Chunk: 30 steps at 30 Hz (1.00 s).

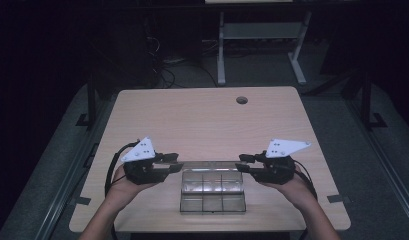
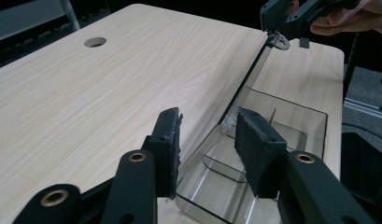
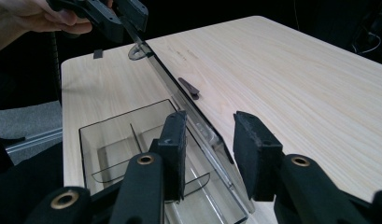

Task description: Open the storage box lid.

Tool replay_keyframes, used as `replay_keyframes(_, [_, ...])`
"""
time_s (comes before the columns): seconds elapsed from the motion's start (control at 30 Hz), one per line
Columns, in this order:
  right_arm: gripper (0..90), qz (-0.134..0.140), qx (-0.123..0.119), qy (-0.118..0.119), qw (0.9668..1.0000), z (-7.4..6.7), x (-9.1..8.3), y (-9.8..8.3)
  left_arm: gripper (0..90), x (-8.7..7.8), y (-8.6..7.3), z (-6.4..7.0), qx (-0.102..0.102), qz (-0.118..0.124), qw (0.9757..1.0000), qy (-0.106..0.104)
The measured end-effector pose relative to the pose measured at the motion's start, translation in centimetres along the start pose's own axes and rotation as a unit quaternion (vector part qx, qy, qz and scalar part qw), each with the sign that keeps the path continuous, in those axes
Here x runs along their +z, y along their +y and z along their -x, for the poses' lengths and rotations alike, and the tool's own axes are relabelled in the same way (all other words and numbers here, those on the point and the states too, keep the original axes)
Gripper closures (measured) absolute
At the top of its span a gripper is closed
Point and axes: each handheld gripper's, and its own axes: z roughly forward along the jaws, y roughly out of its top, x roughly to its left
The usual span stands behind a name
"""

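room: dark | floor (image 1: 272, 70): grey | white desk frame (image 1: 264, 35) behind table (image 1: 202, 115)

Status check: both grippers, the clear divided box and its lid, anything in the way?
Left gripper and right gripper open, jaws straddling opposite ends of the raised lid, pads apart from it. Clear box open near the table's front edge. Nothing in the way.

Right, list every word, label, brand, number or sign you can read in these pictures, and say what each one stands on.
None: no readable text anywhere.
Clear plastic compartment box and its raised lid: no label or print.
Pale wooden table: bare grain, a round cable hole, no markings.
Grey three-cornered plates on the left gripper and the right gripper: only small dark dots, no letters.
Black jaw pads: plain.
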Motion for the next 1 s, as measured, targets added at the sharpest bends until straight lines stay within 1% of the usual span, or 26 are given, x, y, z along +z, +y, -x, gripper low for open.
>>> replay_keyframes(0.03, [64.1,0.001,0.0,-0.001,1.0,0.1,0.0,0.0,61.5,0.1,0.1,-0.1,0.004,0.0,1.0,0.0])
replay_keyframes(0.2, [64.9,0.004,-0.001,-0.003,1.0,0.4,0.2,0.2,64.9,0.4,0.4,-0.4,0.011,0.003,0.9999,0.001])
replay_keyframes(0.27, [65.4,0.007,0.0,-0.004,1.0,0.5,0.3,0.3,67.6,0.5,0.5,-0.5,0.01,0.004,0.9999,0.002])
replay_keyframes(0.4, [65.7,0.01,-0.002,-0.008,0.9999,0.8,0.4,0.6,70.1,0.7,0.8,-0.8,0.011,0.004,0.9999,0.002])
replay_keyframes(0.47, [65.9,0.013,-0.002,-0.008,0.9999,1.0,0.4,0.7,71.5,0.8,0.8,-1.0,0.008,0.009,0.9999,0.003])
replay_keyframes(0.7, [67.0,0.017,-0.002,-0.014,0.9997,1.5,0.6,1.0,78.2,1.0,0.7,-1.6,0.001,0.014,0.9999,0.006])
replay_keyframes(0.77, [67.3,0.017,-0.002,-0.015,0.9997,1.7,0.7,1.0,79.3,1.0,0.7,-1.8,0.003,0.015,0.9998,0.009])
replay_keyframes(1.0, [69.5,0.017,0.0,-0.013,0.9998,2.4,0.9,1.3,81.1,1.2,0.8,-2.4,0.001,0.016,0.9998,0.01])
